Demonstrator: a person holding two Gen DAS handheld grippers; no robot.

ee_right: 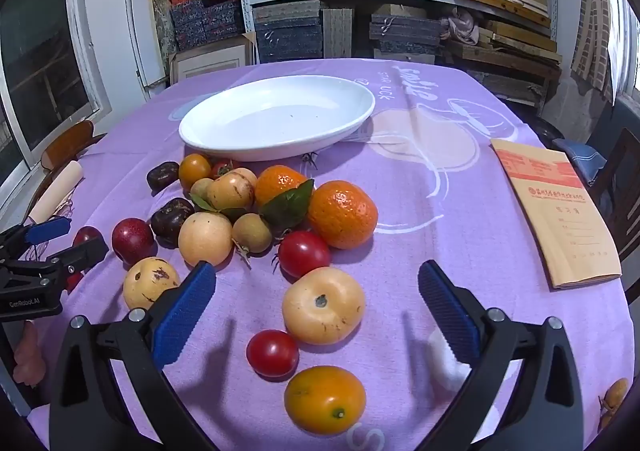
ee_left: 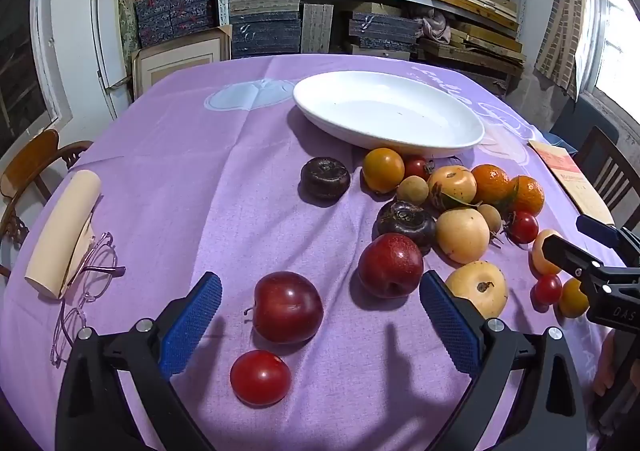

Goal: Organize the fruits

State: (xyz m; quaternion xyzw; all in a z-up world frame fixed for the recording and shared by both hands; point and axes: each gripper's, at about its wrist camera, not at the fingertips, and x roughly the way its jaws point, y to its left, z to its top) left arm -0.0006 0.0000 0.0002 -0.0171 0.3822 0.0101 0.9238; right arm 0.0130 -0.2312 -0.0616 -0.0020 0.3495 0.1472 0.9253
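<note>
Purple tablecloth (ee_left: 200, 171) on a table in a cluttered storeroom, white dish (ee_left: 460, 123) sitting bare toward the far edge, fruit all loose on the cloth in front of it. Left gripper (ee_left: 320, 325) is spread wide with nothing in it, and the dark red plum (ee_left: 288, 307) lies right between its jaws, so that hand looks closest. Right gripper (ee_right: 316, 315) is also wide and unloaded, over a pale round fruit (ee_right: 323, 305). Both fruits are roundish, so there's no long axis to line up with.
</note>
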